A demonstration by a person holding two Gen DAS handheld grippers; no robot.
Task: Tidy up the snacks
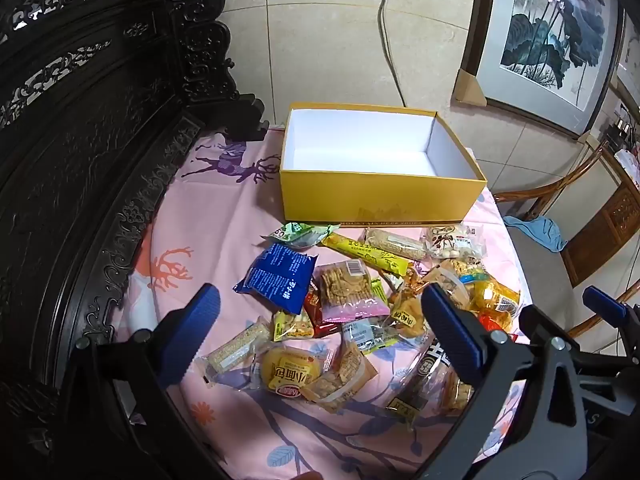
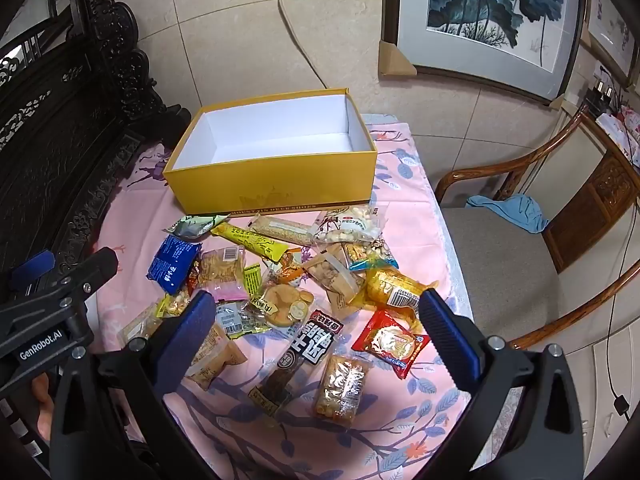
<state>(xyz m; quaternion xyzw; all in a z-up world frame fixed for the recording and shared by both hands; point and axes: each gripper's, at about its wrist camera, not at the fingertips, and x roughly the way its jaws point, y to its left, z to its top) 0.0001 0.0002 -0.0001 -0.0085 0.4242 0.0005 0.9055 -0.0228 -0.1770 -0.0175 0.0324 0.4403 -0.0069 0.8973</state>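
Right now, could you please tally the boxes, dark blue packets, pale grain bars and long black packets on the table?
Yellow box: 1
Dark blue packet: 1
Pale grain bars: 2
Long black packet: 1
Total: 5

We're in a home. Carved dark wooden furniture (image 1: 92, 152) stands left, a framed lotus ink painting (image 2: 492, 8) far right. A cushioned wooden armchair (image 2: 520, 248) sits right.
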